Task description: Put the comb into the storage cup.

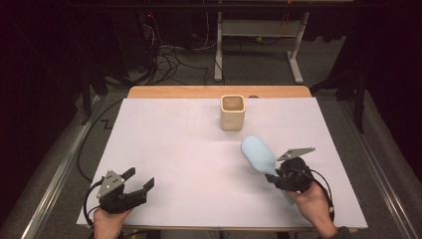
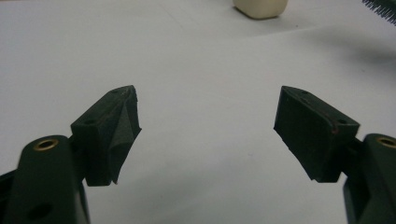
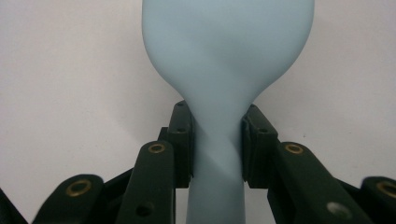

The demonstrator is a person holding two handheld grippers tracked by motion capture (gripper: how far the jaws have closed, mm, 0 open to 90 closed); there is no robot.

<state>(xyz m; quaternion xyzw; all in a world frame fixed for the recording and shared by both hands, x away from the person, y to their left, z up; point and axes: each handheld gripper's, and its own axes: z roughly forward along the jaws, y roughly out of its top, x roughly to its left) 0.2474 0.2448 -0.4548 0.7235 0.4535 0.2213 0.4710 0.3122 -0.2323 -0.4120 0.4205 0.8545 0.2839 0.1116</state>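
the left gripper (image 1: 141, 180) sits low at the near left, jaws spread wide with nothing between them, held in the left hand (image 1: 107, 221). the right gripper (image 1: 272, 174), in the right hand (image 1: 311, 199), is clamped tight, pointing up-left.

High view up above the near edge, looking forward and down on the whole table (image 1: 164, 139), left gripper view low, looking past spread fingers (image 2: 112, 135) to the cup (image 2: 260, 8), right gripper view close on the brush (image 3: 219, 70) between its fingers (image 3: 183, 140), cup (image 1: 232, 112) and brush (image 1: 259, 154) shared.
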